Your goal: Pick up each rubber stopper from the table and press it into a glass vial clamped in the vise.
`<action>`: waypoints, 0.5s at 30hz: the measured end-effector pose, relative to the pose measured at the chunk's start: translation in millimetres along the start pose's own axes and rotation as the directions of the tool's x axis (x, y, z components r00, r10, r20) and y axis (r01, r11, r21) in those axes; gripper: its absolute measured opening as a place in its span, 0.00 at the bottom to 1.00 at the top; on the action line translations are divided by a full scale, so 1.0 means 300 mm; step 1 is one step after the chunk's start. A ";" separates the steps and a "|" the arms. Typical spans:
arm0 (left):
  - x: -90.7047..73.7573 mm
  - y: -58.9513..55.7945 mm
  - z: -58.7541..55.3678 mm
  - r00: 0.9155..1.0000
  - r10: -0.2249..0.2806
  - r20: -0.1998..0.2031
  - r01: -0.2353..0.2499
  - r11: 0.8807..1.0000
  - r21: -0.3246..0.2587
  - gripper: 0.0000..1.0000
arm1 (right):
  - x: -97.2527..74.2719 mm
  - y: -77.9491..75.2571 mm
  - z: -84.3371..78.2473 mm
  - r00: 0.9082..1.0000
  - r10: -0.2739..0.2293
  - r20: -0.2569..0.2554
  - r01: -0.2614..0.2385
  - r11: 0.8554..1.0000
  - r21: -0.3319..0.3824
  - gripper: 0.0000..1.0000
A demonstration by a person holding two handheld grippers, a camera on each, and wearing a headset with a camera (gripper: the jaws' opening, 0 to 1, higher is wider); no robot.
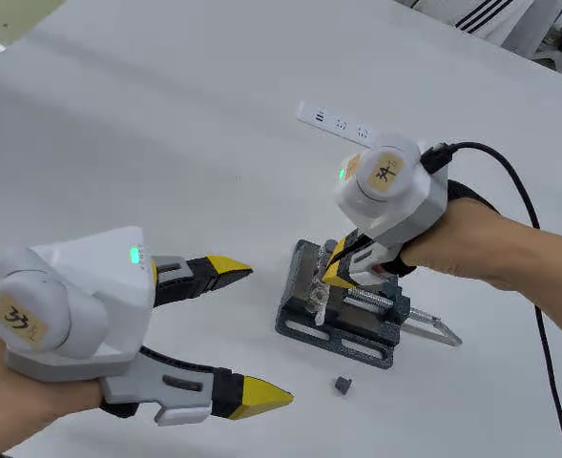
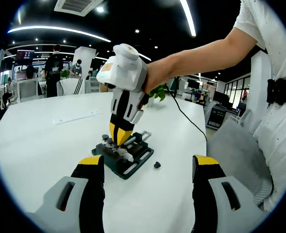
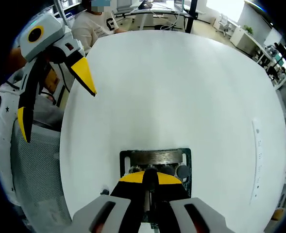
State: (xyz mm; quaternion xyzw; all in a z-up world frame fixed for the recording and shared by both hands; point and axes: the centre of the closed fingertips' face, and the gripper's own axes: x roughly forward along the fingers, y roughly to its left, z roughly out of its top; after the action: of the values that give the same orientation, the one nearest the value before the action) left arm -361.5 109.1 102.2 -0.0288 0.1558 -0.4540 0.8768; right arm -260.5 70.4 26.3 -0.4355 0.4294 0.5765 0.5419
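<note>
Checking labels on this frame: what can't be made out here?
1. Right gripper view: the right gripper, yellow-tipped jaws shut, hides whether it pinches anything.
2. Head view: clear glass vial in the dark metal vise, too small to tell if stoppered.
3. Left gripper view: small dark rubber stopper on the white table, too small for detail.

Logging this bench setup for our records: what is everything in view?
table: one, white, under everything
vise: one, dark, mid-table
vials: count unclear, clear, in the vise
stopper: one loose, dark, on the table beside the vise, apart from it
power strip: one, white, beyond the vise
cable: one, black, from the right gripper
left gripper: white, yellow tips, open, beside the vise
right gripper: white, yellow tips, shut, over the vise
</note>
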 end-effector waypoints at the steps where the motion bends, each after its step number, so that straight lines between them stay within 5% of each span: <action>1: 0.000 -0.001 0.000 1.000 0.000 -0.001 0.000 1.000 0.000 0.72 | 0.000 0.000 0.000 1.000 0.000 0.001 0.000 1.000 0.002 0.02; 15: 0.004 -0.013 0.001 1.000 -0.009 -0.016 0.009 1.000 0.007 0.72 | -0.005 -0.008 0.002 1.000 -0.011 0.028 0.011 1.000 0.006 0.03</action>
State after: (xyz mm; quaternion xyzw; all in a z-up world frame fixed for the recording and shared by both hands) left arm -363.9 105.9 103.0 -0.0227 0.1611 -0.4585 0.8736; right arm -258.1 70.8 28.0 -0.4281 0.4209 0.5783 0.5523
